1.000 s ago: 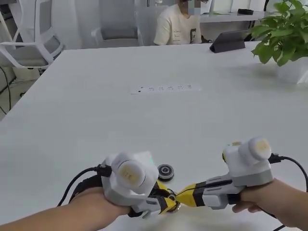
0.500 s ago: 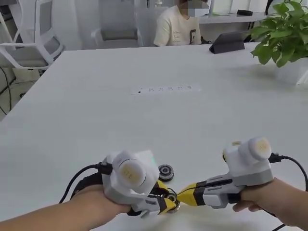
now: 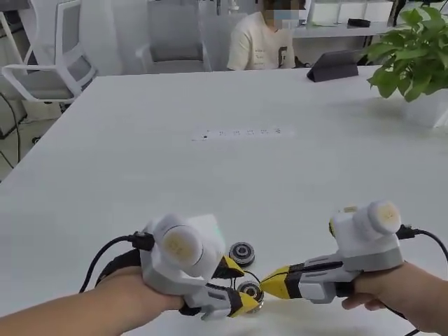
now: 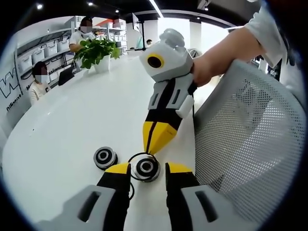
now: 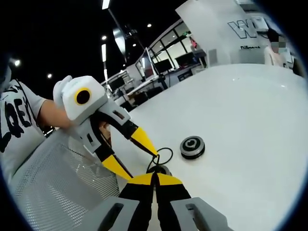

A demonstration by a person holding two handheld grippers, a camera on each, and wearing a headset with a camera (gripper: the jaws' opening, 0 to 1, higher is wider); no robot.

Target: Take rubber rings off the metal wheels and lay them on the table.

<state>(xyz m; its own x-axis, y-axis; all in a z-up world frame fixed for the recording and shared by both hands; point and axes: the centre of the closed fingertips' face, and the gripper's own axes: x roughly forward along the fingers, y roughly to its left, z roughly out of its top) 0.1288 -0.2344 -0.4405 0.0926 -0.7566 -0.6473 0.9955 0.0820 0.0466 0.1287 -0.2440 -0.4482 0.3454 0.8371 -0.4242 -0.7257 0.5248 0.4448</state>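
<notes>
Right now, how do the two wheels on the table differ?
The near wheel sits between the left gripper's open jaws; the far wheel lies free on the table. The near wheel's rubber ring loops loose, pinched by the right gripper; the far wheel's ring looks seated. Both lie flat.

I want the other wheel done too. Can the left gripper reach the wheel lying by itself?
Probably yes. The lone wheel lies right beside the left gripper, bare table between. But its open jaws straddle the near wheel, whose ring the right gripper seems to pinch, so it must leave that first.
</notes>
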